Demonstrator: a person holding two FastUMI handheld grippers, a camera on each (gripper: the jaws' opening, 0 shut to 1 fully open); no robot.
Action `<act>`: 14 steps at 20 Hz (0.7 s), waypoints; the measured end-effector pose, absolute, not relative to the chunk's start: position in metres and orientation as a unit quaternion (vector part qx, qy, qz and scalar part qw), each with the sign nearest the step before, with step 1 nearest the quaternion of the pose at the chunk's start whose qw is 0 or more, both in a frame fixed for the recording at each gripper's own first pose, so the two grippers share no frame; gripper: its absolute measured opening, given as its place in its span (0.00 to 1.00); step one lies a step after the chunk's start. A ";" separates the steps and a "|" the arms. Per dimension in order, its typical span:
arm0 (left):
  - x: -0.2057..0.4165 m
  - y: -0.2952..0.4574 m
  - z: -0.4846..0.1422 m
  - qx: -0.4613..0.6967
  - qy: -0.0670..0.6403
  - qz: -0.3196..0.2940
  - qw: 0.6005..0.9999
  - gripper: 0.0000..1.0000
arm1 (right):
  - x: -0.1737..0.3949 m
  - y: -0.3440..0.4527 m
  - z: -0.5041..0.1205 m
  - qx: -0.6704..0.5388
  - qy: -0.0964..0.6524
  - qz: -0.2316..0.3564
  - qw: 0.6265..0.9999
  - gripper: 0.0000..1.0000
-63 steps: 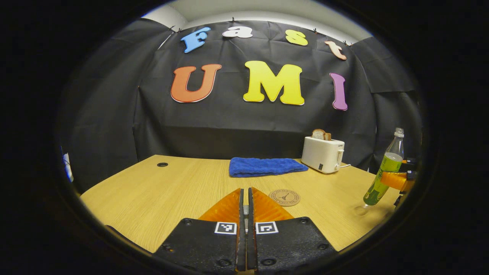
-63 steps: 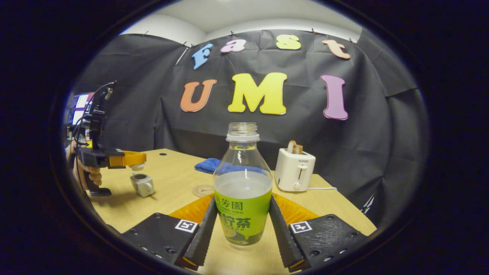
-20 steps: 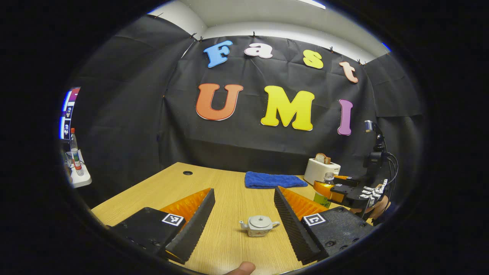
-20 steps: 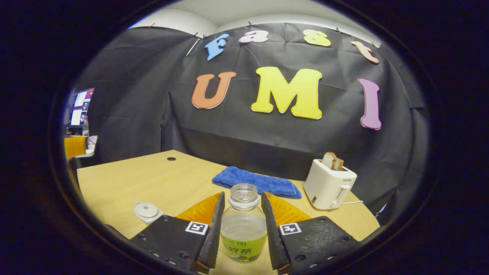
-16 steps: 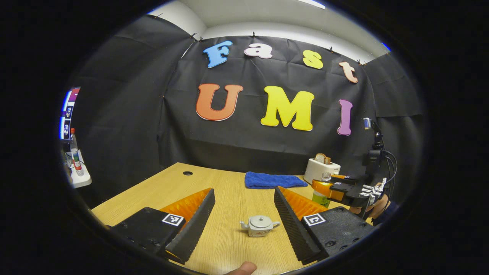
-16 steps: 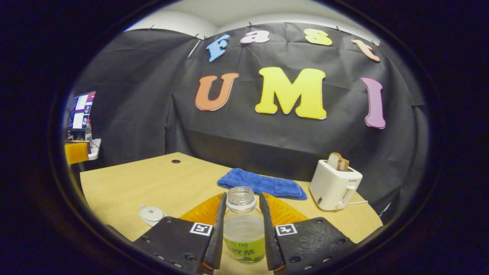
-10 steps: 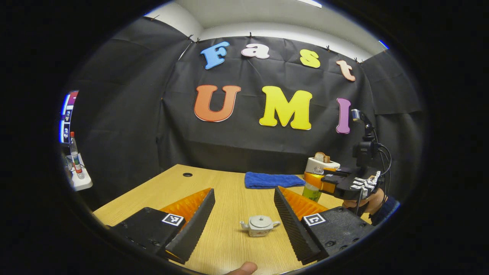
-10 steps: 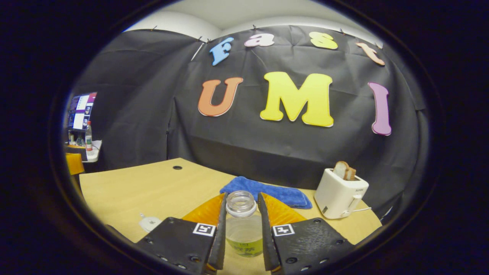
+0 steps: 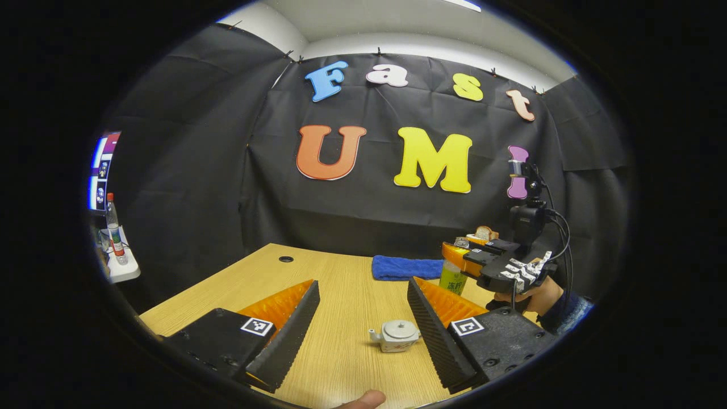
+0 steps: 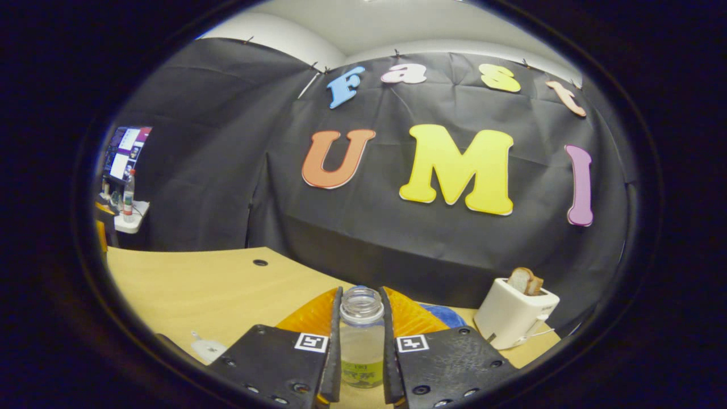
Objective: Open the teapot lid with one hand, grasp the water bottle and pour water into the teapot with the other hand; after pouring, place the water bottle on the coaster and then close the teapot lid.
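In the left gripper view, the left tongs (image 9: 363, 326) stand wide apart and hold nothing, hovering low over the near part of the tabletop (image 9: 341, 284). The teapot (image 9: 396, 335) sits on the tabletop between the two fingers, closer to the right one, with its lid (image 9: 400, 327) on. Compared with half a second ago, the pot has slid a little rightward in the picture, so the left hand has drifted slightly while its tongs stayed wide.

Farther off at the right, the right tongs (image 9: 454, 253) and the hand (image 9: 531, 295) behind them carry the water bottle (image 9: 452, 278) above the tabletop. They have risen and come leftward since a second ago, now in front of the toaster (image 9: 483, 233) and beside the blue towel (image 9: 406, 267).

In the right gripper view, the right tongs (image 10: 360, 341) are closed narrow on the water bottle (image 10: 360, 335), both fingers pressed to its sides just below the open neck. The tabletop (image 10: 199, 284) has dropped lower in the picture than before, which fits a lift. The teapot (image 10: 207, 347) is small at the near left edge.

My reading: the bottle is being brought over while the lid is not yet lifted, so the left tongs must first close on the knob. I cannot make out the coaster.
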State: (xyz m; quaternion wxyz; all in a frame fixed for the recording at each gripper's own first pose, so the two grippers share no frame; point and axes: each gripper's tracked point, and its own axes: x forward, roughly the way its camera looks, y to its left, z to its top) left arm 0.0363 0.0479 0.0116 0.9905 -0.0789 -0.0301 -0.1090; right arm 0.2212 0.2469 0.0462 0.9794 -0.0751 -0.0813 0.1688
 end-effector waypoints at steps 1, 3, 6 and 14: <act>0.037 0.049 0.011 -0.081 -0.030 -0.107 0.990 0.98 | 0.226 0.245 0.046 -0.070 -0.085 0.164 0.980 0.29; 0.036 0.046 0.011 -0.086 -0.031 -0.111 0.990 0.98 | 0.239 0.230 0.049 -0.046 -0.093 0.151 0.983 0.29; 0.036 0.038 0.011 -0.076 -0.032 -0.117 0.990 0.98 | 0.264 0.209 0.045 0.092 -0.054 0.152 0.983 0.29; 0.033 0.019 0.010 -0.035 -0.039 -0.129 0.990 0.98 | 0.274 0.204 0.037 0.060 -0.042 0.139 0.988 0.30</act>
